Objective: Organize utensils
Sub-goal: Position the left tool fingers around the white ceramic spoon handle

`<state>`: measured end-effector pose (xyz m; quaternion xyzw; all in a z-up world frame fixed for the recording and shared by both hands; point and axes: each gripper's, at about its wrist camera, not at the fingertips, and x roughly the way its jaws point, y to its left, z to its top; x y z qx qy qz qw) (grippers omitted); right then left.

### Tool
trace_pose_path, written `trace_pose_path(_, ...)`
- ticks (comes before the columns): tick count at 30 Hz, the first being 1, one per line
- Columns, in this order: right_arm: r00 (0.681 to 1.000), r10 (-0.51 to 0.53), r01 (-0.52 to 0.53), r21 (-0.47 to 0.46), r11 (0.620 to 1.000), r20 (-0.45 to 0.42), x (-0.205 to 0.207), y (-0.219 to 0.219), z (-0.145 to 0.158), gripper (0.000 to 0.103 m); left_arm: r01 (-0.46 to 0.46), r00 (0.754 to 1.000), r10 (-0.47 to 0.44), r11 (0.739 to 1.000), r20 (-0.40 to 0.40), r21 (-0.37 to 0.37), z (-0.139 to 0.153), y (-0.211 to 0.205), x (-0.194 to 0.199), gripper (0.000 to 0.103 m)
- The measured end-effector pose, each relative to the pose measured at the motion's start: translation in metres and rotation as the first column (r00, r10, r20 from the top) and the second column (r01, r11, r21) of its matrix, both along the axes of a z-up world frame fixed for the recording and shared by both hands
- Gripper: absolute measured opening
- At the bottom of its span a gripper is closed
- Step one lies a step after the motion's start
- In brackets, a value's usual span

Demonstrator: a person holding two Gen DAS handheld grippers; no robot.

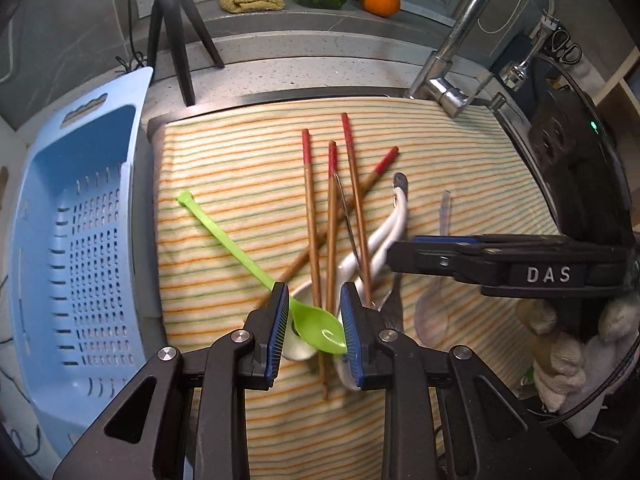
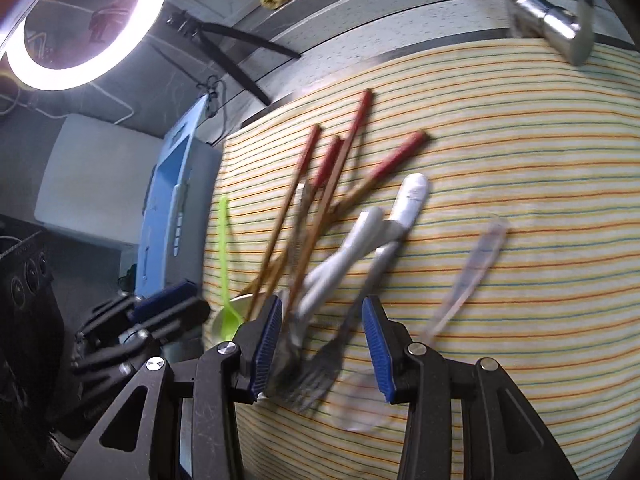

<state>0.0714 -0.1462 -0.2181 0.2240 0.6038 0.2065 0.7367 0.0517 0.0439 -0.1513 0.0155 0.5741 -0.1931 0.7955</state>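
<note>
left wrist view: the left gripper (image 1: 315, 328) is clenched on the bowl of the green spoon (image 1: 256, 264), one blue pad on each side of it, and the spoon's thin handle runs up and away to the left from the claw. right behind that bowl, past the fingertips, lies the heap: four red-tipped chopsticks (image 1: 332, 216) fanned out and crossing each other, two white spoons (image 1: 380, 236) with handles slanting off to the right, and a clear plastic spoon (image 1: 434, 308) further right, all on the striped towel (image 1: 460, 160). the blue basket (image 1: 80, 240) sits well off to the left of the claw, beside the towel's edge. the right gripper (image 1: 400, 256) reaches in sideways from the right, its tip over the white spoons, with a gloved hand (image 1: 568, 348) behind it. in the right wrist view, which is blurred, the right gripper's pads stand apart with nothing pinched; a dark metal fork (image 2: 328, 364) lies on the towel beneath the gap between them, and the clear spoon sits just outside its right finger. the faucet (image 1: 460, 64) stands beyond the far edge of the towel.
</note>
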Motion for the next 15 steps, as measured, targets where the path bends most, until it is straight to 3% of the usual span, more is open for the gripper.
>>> trace_pose_path(9,0.995,0.09,-0.089,0.03,0.996,-0.032,0.018,0.05,-0.01,0.036,-0.039,0.999,0.039,0.999,-0.034,-0.007,-0.011,0.013,-0.014,0.024)
trace_pose_path(15,0.994,0.099,-0.099,0.017,0.995,-0.053,0.011,0.042,-0.013,0.029,-0.052,0.998,0.052,0.999,-0.042,0.001,-0.016,0.018,-0.013,0.024)
